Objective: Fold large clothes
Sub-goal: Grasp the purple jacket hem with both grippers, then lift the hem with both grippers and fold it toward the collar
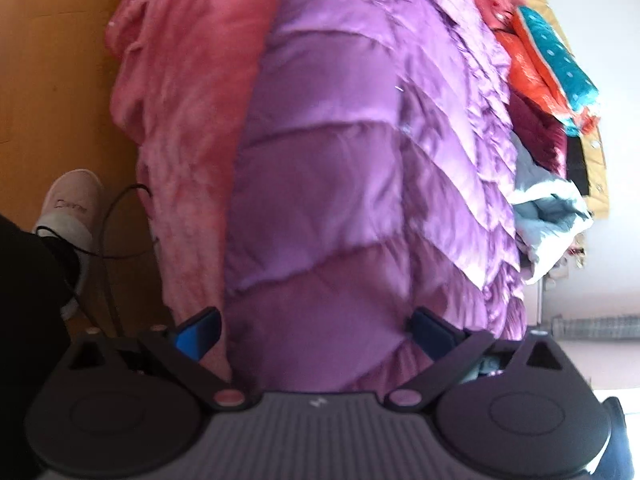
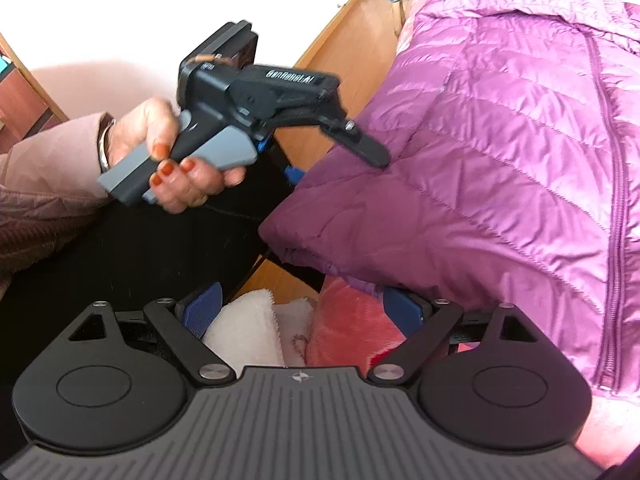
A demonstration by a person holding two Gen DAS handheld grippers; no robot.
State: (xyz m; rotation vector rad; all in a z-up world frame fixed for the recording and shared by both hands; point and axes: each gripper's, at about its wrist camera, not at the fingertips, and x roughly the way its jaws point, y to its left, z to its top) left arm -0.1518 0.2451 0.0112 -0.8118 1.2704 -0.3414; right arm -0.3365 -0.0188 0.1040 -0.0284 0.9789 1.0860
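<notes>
A purple quilted down jacket (image 1: 352, 152) lies spread on a pink fleece blanket (image 1: 184, 112). In the left wrist view my left gripper (image 1: 314, 334) stands open, its blue pads wide apart on either side of the jacket's near edge. From the right wrist view the left gripper (image 2: 338, 166), held in a hand (image 2: 176, 168), straddles a corner of the jacket (image 2: 500, 140): one finger above the cloth, the blue pad below. My right gripper (image 2: 304, 312) is open at the near hem, over the pink blanket (image 2: 352, 332) and a white fleece fold (image 2: 244, 328).
A heap of other clothes, orange, teal (image 1: 560, 56) and light blue (image 1: 548, 216), lies beyond the jacket. Wooden floor (image 1: 52, 80), a shoe (image 1: 72, 204) and a black cable (image 1: 108, 240) are at the left. A wooden bed edge (image 2: 340, 44) runs beside the jacket.
</notes>
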